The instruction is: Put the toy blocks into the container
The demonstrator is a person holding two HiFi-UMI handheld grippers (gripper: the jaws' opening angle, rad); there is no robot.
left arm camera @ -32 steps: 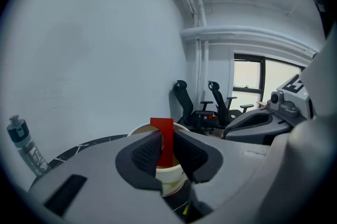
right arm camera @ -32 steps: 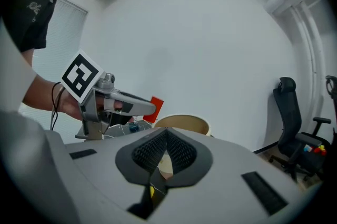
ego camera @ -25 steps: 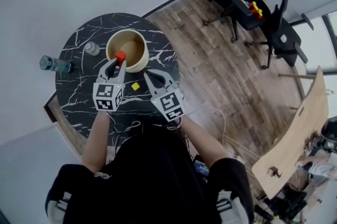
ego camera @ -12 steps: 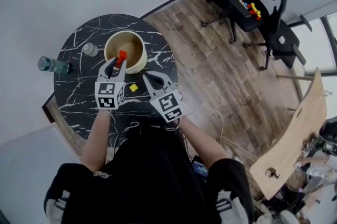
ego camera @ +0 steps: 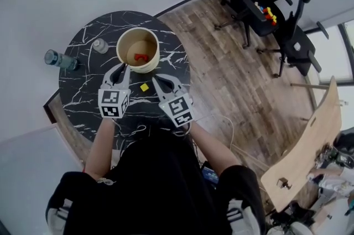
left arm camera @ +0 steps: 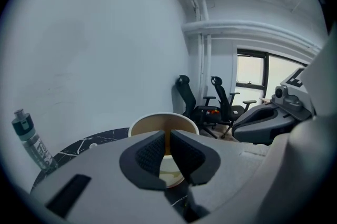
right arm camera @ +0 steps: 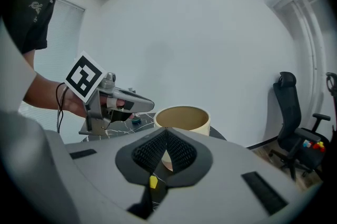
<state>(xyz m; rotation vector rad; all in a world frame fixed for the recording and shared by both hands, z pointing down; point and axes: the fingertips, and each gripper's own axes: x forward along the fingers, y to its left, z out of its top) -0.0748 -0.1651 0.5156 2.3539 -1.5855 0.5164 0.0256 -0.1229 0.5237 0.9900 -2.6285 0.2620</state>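
A tan round container (ego camera: pixel 138 40) stands on the black marble table (ego camera: pixel 83 90), and a red block (ego camera: pixel 141 57) lies inside it. A small yellow block (ego camera: pixel 144 87) lies on the table between the two grippers; in the right gripper view the yellow block (right arm camera: pixel 152 181) shows just below the jaws. My left gripper (ego camera: pixel 120 69) sits just short of the container's near rim, its jaws slightly open and empty (left arm camera: pixel 167 139). My right gripper (ego camera: pixel 157 82) is shut on nothing (right arm camera: pixel 167 136), right of the yellow block and pointing at the container (right arm camera: pixel 182 117).
A plastic bottle (ego camera: pixel 60 59) and a small round lidded object (ego camera: pixel 100 46) stand at the table's left. Two black office chairs (ego camera: pixel 260 4) stand on the wood floor at the far right, one with coloured toys on its seat. A wooden board (ego camera: pixel 310 140) leans at the right.
The red block has left the left gripper's jaws and now lies inside the container. The left gripper has drawn back from above the rim. The right gripper has hardly moved.
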